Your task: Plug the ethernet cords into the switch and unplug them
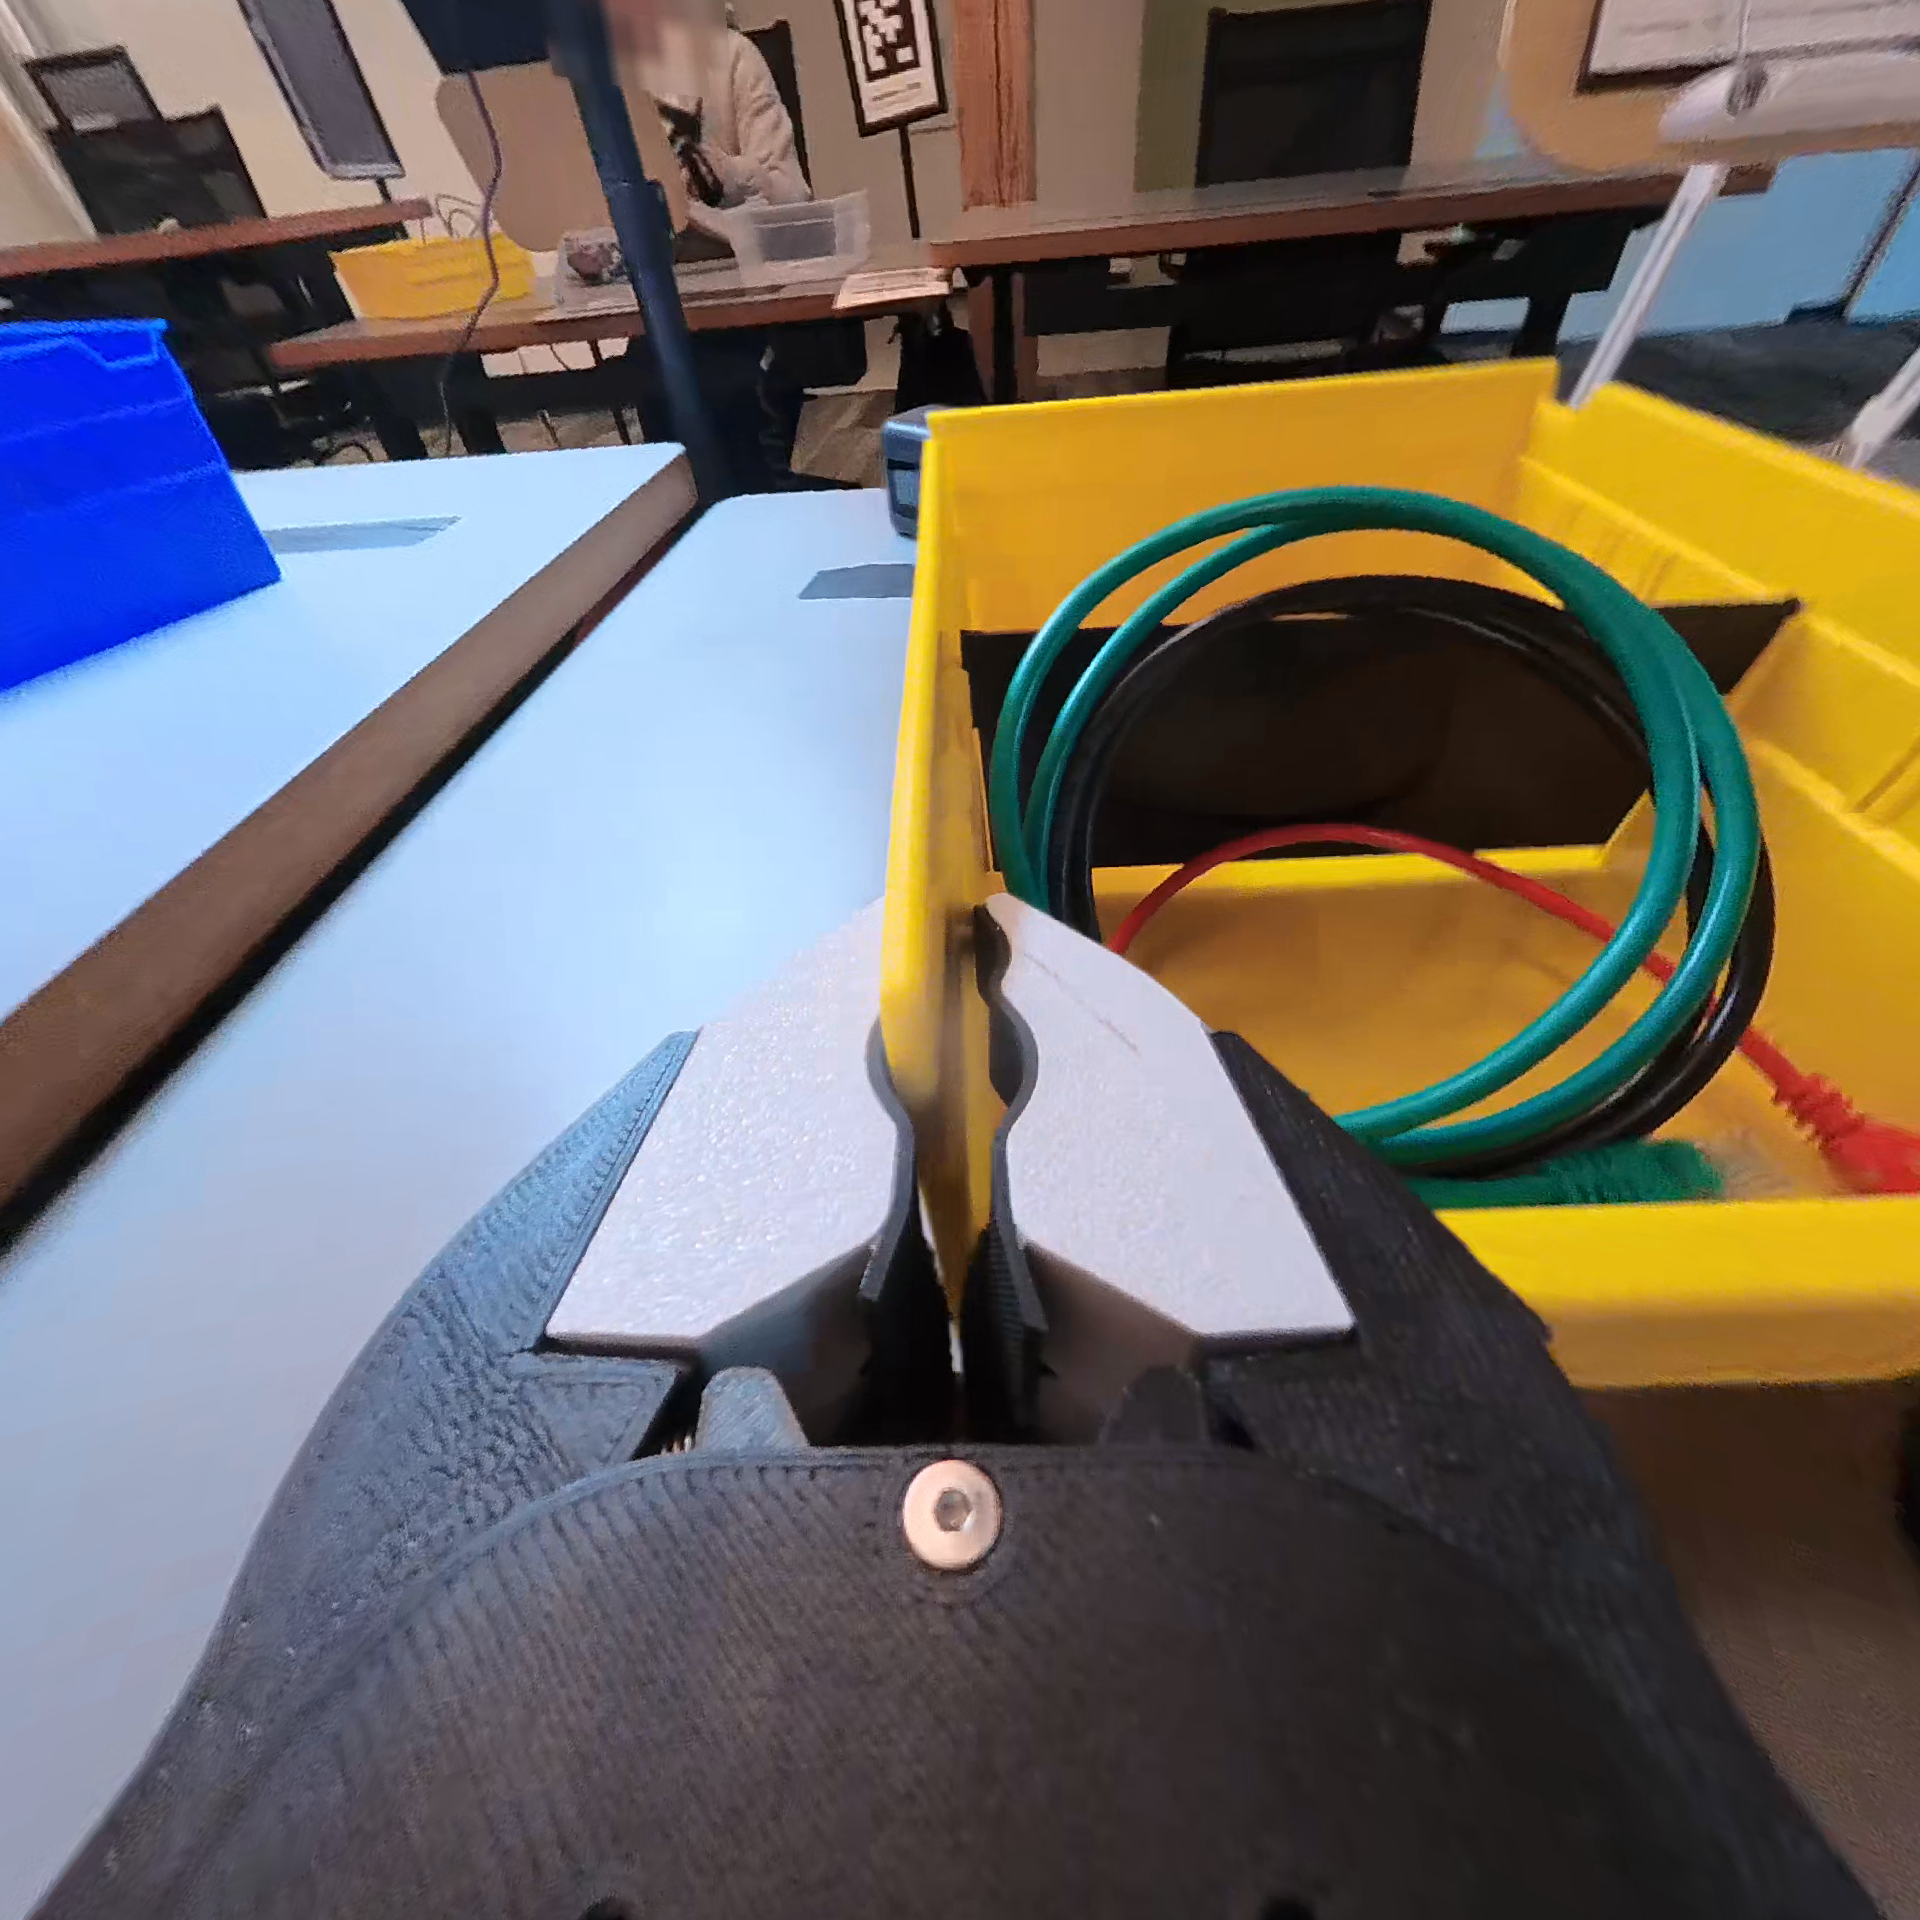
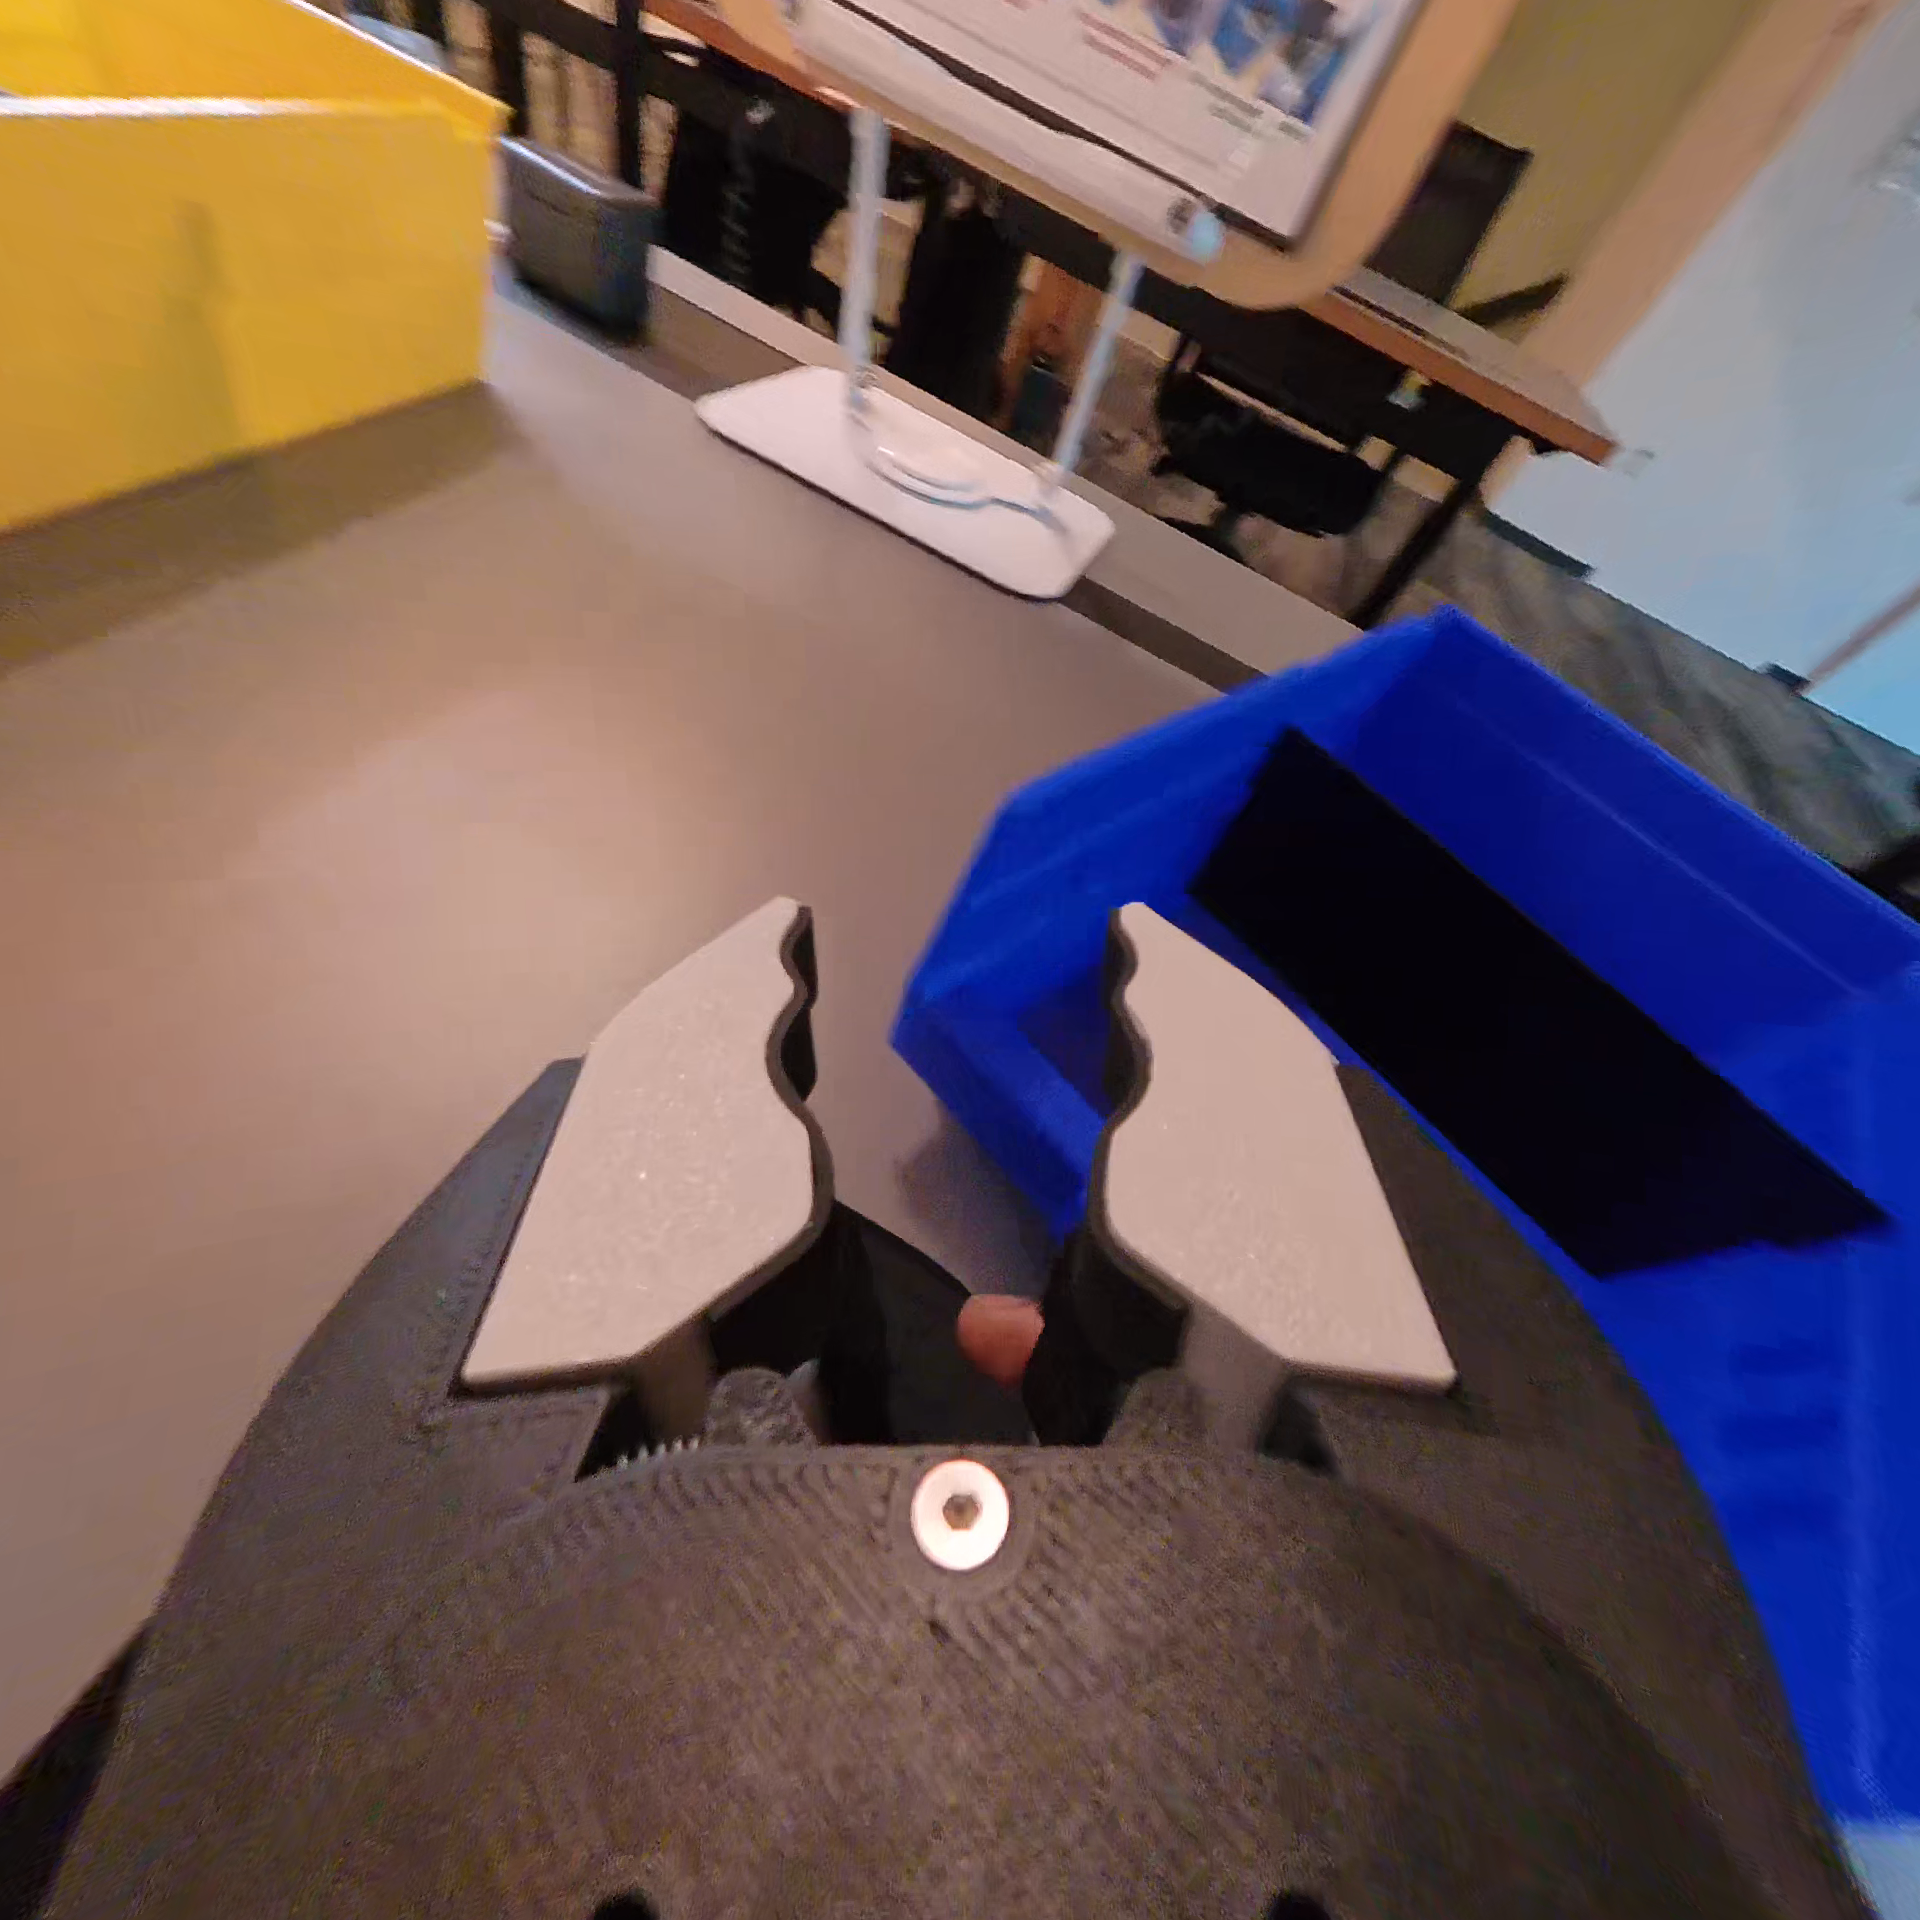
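Left wrist view: your left tongs (image 1: pixel 961 1049), at lower centre, are clamped on the near left wall of the yellow bin (image 1: pixel 1247 488), one finger outside it, one inside. Within the bin, right of centre, lie the ethernet cords: a green coil (image 1: pixel 1725 831) looped with a black cord (image 1: pixel 1101 790), and a red cord (image 1: pixel 1558 894) running to the right edge. A black divider (image 1: pixel 1403 748) crosses the bin behind them. The pale worktop (image 1: pixel 520 883) fills the left half; a second blue bin (image 1: pixel 104 499) stands at upper left.

Right wrist view: your right tongs (image 2: pixel 961 987), at lower centre, stand apart and grip nothing, above the brown worktop (image 2: pixel 416 779). A blue bin (image 2: pixel 1558 831) sits just right of them, its near corner between the fingers. Farther up, a white stand base (image 2: pixel 904 478) rests at centre, and the yellow bin (image 2: pixel 208 260) fills the upper left. The switch cannot be made out in either view.
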Available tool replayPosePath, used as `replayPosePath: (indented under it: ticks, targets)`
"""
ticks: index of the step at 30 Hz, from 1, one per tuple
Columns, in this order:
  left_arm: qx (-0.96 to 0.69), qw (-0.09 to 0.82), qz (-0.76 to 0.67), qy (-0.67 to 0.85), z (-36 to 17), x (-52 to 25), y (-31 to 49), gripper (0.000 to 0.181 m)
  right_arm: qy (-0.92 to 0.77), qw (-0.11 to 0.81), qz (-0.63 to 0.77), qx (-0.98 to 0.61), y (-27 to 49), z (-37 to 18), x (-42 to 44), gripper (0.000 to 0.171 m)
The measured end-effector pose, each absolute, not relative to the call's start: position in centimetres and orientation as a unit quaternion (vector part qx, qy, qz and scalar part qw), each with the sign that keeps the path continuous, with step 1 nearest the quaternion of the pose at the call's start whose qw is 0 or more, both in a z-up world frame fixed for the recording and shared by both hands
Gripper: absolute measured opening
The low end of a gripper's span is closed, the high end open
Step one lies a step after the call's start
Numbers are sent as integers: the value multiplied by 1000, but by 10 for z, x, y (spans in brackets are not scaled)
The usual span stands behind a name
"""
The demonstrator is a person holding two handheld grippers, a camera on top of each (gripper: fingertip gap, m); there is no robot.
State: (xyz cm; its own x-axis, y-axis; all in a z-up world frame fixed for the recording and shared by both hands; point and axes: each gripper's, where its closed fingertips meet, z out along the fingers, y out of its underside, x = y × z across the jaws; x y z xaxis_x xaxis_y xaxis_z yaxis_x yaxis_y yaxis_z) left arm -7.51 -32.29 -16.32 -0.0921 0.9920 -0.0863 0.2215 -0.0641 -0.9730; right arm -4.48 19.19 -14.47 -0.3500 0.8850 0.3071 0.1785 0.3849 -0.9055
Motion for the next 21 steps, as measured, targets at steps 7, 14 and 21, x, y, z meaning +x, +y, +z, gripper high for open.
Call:
replayPosePath:
  ticks: [7,14,21]
  targets:
    - [-561,391,493,-538,-163,-61,-351,10,-746,437,306,-398,224,-180,-44,67]
    - [-619,515,507,-308,-77,-23,-270,64,-782,416,287,-365,208,-193,-55,60]
    - [-818,417,349,-189,-159,-21,-188,52,-840,368,163,-364,228,-221,-65,43]
